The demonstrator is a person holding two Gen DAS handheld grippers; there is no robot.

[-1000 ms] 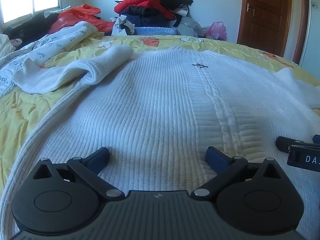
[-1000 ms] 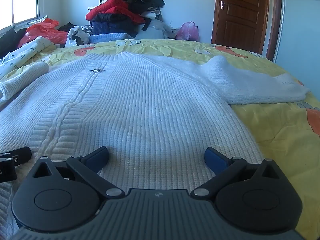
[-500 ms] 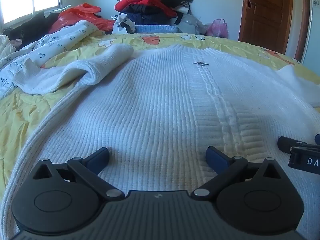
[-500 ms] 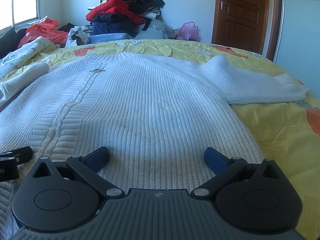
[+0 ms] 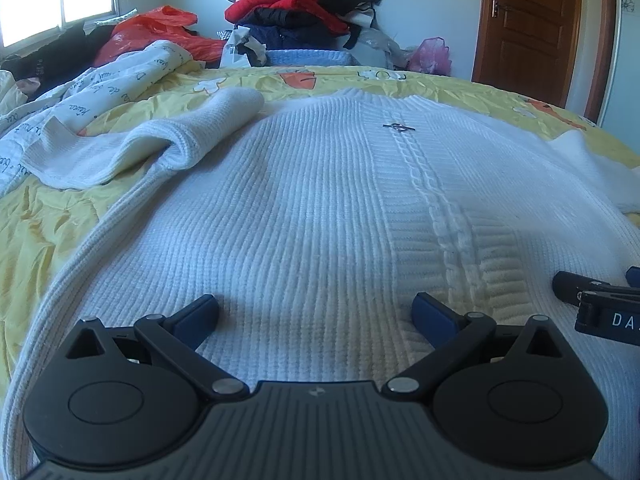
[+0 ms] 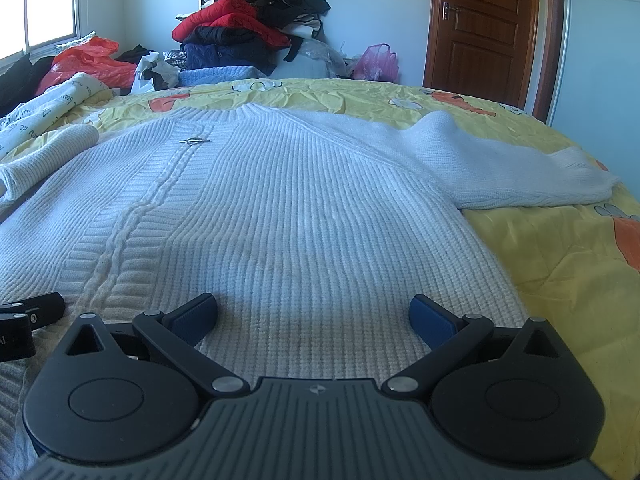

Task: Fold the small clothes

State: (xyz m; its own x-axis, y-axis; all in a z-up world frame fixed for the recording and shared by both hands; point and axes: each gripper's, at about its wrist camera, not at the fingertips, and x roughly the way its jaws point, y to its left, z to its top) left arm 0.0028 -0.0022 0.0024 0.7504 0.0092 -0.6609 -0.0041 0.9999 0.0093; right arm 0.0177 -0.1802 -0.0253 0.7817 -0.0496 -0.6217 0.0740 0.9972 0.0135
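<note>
White ribbed-knit sweater (image 5: 304,216), spread flat across the yellow printed bedspread (image 6: 560,264), hem at its near edge: we judge it soft, thick, floppy; our left gripper (image 5: 316,312) and right gripper (image 6: 314,314), both spread wide and empty, should pinch hem corners.

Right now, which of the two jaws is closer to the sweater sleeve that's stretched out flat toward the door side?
Right. The right gripper sits over the hem on the same side as that sleeve. The left gripper is farther across the sweater, near the folded-back sleeve.
</note>
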